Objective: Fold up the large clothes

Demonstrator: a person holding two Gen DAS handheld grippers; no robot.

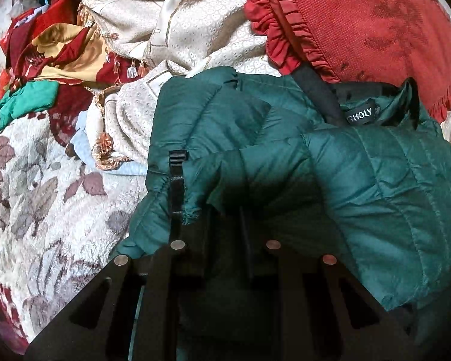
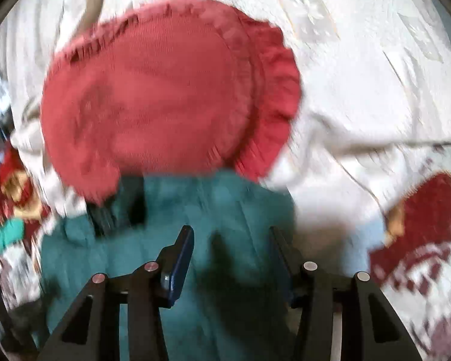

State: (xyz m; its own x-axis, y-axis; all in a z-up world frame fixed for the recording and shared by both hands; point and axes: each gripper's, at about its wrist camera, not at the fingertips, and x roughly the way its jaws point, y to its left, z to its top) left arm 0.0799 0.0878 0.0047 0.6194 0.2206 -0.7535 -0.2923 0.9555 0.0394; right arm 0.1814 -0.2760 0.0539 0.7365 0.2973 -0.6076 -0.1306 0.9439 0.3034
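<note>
A dark green quilted puffer jacket [image 1: 360, 162] lies on a bed, its collar with a black label at the far right. My left gripper [image 1: 207, 198] is shut on the jacket's sleeve cuff; one black finger [image 1: 176, 180] shows, the other is buried under the fabric. In the blurred right wrist view the same green jacket [image 2: 225, 210] lies right under my right gripper [image 2: 231, 237], whose fingers stand wide apart and hold nothing.
A round red frilled cushion [image 1: 369, 30] [image 2: 165, 96] lies just beyond the jacket. Cream patterned cloths [image 1: 177, 39] and red and gold fabrics [image 1: 60, 51] are piled to the left. A floral cream bedspread [image 1: 39, 192] covers the bed.
</note>
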